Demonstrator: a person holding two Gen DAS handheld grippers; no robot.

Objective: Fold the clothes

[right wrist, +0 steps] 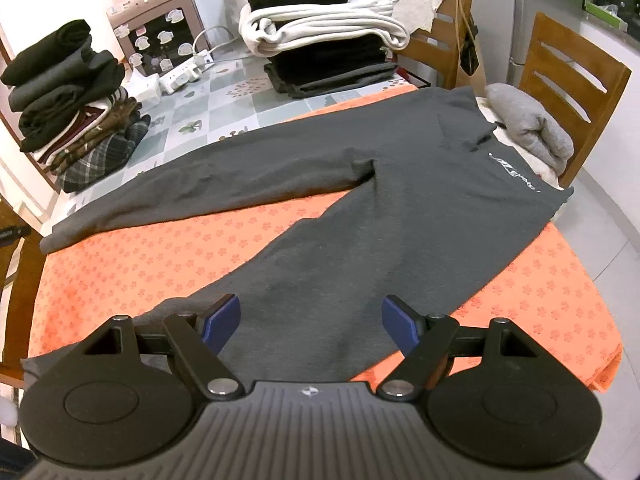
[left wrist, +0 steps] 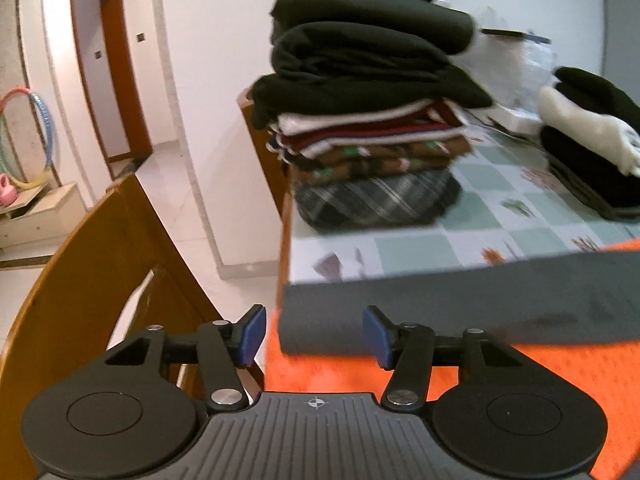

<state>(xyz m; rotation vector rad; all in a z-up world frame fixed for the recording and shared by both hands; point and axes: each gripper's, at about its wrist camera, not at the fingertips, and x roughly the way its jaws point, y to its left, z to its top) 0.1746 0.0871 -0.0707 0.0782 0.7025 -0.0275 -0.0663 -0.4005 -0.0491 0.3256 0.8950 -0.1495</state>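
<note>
**Both grippers lining up on the trouser legs**

The left gripper (left wrist: 314, 332) is hovering with its blue fingers (left wrist: 253, 334) spread apart and gripping nothing, pointing at the cuff end of the far leg, which is lying right at the table's left edge. The right gripper (right wrist: 310, 326) is likewise standing open over the near leg, its pads just above the cloth and not clamped on it.

The dark grey trousers (right wrist: 360, 208) are lying flat across the orange mat (right wrist: 160, 264), legs splayed towards the left edge and the near edge, waistband at the right edge beside a rolled grey garment (right wrist: 528, 124). Folded piles (right wrist: 76, 100) are sitting at the far-left corner, and another stack (right wrist: 320, 36) along the far edge.

I judge the fold is only starting. To do it cleanly, each gripper should be pinching the full thickness of a cuff at its hem, then carrying one leg over the other, keeping the cloth taut so no crease forms at the crotch.
</note>
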